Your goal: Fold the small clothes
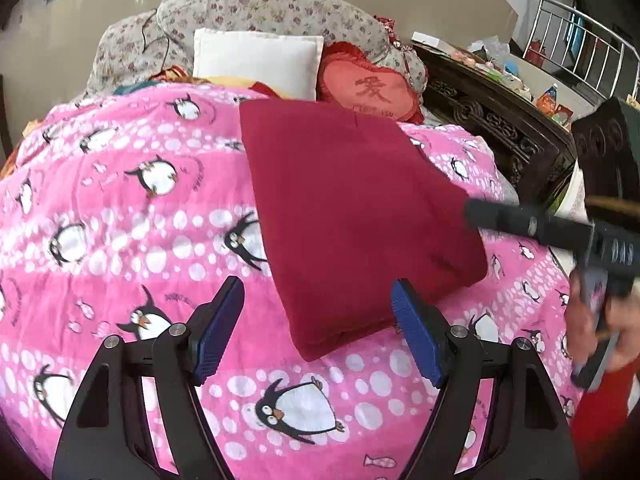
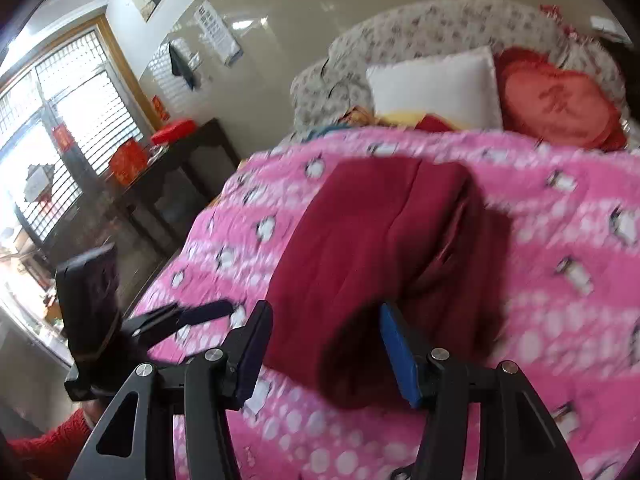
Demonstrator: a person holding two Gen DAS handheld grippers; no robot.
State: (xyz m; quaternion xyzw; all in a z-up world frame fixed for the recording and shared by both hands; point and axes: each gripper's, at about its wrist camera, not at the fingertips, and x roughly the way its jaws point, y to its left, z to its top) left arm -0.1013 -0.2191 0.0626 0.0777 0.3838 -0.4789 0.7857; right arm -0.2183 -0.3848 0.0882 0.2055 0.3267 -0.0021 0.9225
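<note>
A dark red garment (image 1: 352, 216) lies folded into a thick rectangle on the pink penguin blanket (image 1: 132, 240). My left gripper (image 1: 318, 330) is open and empty, just short of the garment's near corner. My right gripper (image 2: 326, 350) is open too, its fingers on either side of the garment's near edge (image 2: 360, 280), holding nothing. The right gripper also shows in the left wrist view (image 1: 560, 232), blurred, at the garment's right side. The left gripper shows in the right wrist view (image 2: 192, 316) at the left.
A white pillow (image 1: 256, 60) and a red heart cushion (image 1: 368, 88) lie against the floral headboard (image 1: 260, 12). A dark carved wooden cabinet (image 1: 500, 128) stands right of the bed. A dark table (image 2: 168, 160) with red boxes stands left, by the window.
</note>
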